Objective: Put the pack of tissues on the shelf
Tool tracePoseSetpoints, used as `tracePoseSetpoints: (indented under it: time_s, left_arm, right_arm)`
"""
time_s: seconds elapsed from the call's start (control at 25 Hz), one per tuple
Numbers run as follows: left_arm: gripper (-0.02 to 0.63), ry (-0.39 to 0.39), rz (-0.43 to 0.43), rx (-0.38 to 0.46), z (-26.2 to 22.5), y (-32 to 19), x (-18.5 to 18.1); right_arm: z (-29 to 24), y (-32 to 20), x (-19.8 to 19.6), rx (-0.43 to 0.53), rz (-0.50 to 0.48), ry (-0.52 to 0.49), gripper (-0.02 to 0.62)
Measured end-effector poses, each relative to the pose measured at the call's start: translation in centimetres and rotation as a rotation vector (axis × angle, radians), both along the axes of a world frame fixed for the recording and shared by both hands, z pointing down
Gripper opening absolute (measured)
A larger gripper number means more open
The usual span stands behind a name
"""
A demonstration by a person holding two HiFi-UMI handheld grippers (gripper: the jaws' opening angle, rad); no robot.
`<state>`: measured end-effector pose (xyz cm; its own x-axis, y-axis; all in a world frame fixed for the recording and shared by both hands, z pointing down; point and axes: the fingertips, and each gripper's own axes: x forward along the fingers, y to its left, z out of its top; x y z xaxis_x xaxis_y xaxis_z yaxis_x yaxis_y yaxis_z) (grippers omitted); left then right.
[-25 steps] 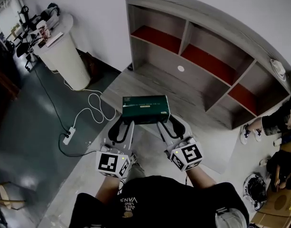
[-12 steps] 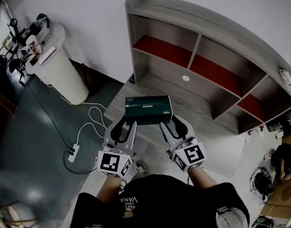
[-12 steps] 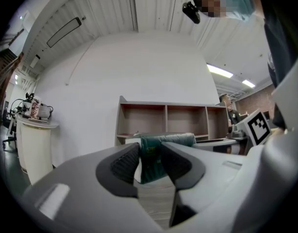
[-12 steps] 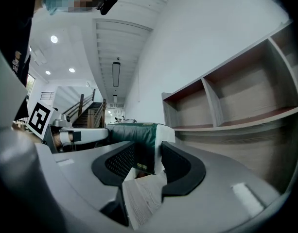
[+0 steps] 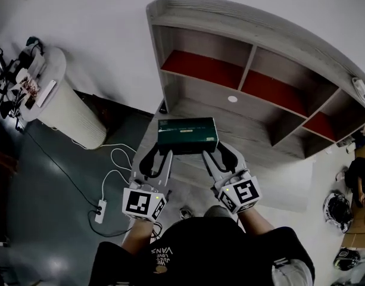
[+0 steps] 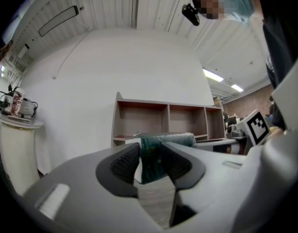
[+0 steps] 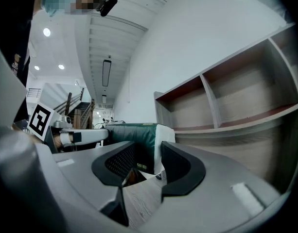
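A dark green pack of tissues [image 5: 187, 134] hangs in front of me, carried between both grippers above the near edge of the shelf's lower board. My left gripper [image 5: 159, 154] is shut on its left end and my right gripper [image 5: 220, 154] on its right end. In the left gripper view the pack [image 6: 168, 139] sits between the pads of the left gripper [image 6: 149, 165]. The right gripper view shows the pack [image 7: 134, 132] clamped in the right gripper [image 7: 148, 161]. The grey wooden shelf [image 5: 253, 130] with red-floored compartments stands against the white wall just beyond the pack.
A white cylindrical stand [image 5: 57, 109] with small items on top stands at the left. A white cable [image 5: 119, 159] and power strip [image 5: 100, 206] lie on the dark floor. A person [image 5: 355, 180] sits at the right edge, near a bag [image 5: 337, 207].
The shelf has come closer and more centred in the head view. The pack stays clamped between both grippers, now over the front of the lower board.
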<state>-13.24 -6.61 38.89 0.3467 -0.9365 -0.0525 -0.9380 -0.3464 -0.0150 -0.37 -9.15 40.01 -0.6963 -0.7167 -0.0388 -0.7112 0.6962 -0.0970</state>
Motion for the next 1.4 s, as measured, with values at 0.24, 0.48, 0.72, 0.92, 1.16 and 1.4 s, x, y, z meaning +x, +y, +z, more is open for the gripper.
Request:
tracePoseSetpoints:
  time_s: [0.24, 0.48, 0.72, 0.92, 1.16, 1.4]
  left_arm:
    - [0.156, 0.017, 0.052, 0.002, 0.3, -2.9, 0.1]
    - [0.156, 0.021, 0.080, 0.026, -0.4, -6.0, 0.1]
    - [0.156, 0.010, 0.102, 0.045, -1.5, -9.5, 0.2]
    - [0.156, 0.005, 0.118, 0.074, -2.5, -12.3, 0.4]
    - [0.156, -0.004, 0.132, 0.115, -3.9, -15.4, 0.6]
    - [0.156, -0.013, 0.159, 0.143, -4.9, -18.1, 1.0]
  right_arm:
    - [0.4, -2.2, 0.3, 0.008, 0.048, 0.008, 0.163]
    - [-0.6, -4.8, 0.2, 0.005, 0.077, 0.004, 0.164]
    - [-1.3, -8.0, 0.5, 0.038, 0.101, 0.000, 0.163]
    - [-2.4, -10.6, 0.7, 0.052, 0.129, -0.020, 0.163]
    - [-3.8, -13.5, 0.9, 0.089, 0.148, -0.027, 0.164]
    - [-5.1, -15.8, 1.2, 0.117, 0.170, -0.017, 0.163]
